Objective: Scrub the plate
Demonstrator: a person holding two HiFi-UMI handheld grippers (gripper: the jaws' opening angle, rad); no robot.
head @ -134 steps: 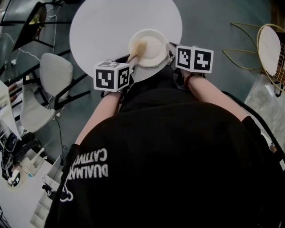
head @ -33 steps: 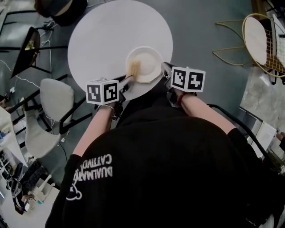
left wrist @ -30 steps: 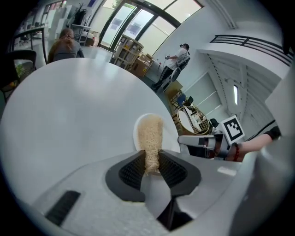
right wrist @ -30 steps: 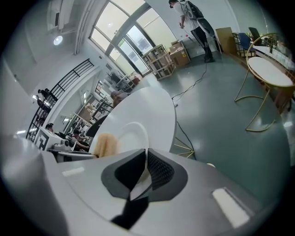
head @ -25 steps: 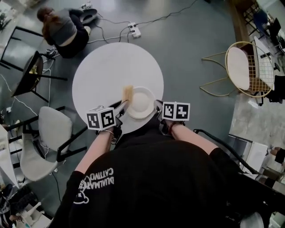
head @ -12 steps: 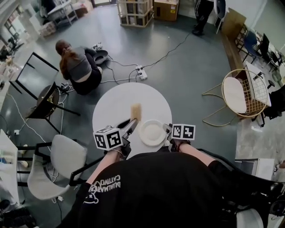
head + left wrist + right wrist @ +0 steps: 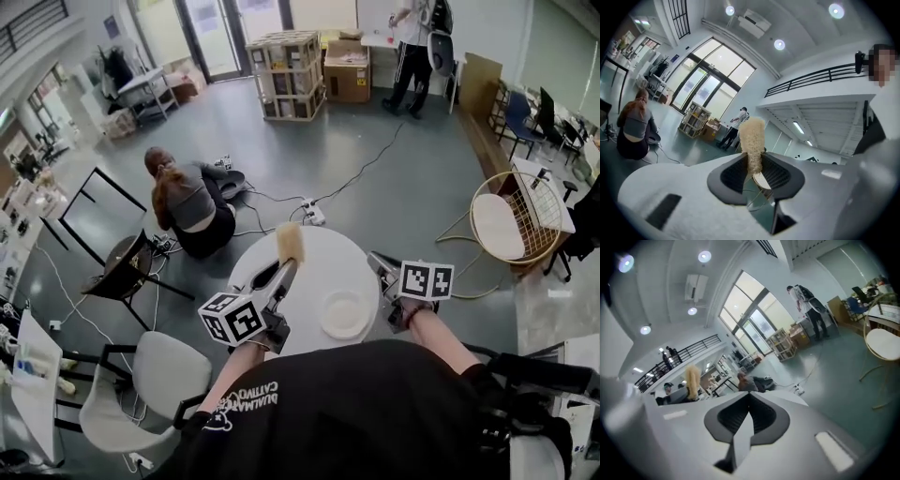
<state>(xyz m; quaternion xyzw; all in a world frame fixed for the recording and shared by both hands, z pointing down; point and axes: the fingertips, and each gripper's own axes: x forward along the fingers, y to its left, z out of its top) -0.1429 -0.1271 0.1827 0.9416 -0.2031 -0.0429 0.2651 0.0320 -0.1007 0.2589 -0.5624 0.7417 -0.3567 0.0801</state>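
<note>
While the plate (image 7: 344,313) lies on the round white table (image 7: 319,264), the left gripper (image 7: 754,169) clamps a scrub brush (image 7: 751,137) upright. The right gripper (image 7: 749,414) has just closed its jaws together, empty. White print on the black shirt (image 7: 375,412) sits upside down and is unreadable.

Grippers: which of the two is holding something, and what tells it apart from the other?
The left gripper, shut on the brush by its handle; the right gripper has just closed its jaws together on nothing.
</note>
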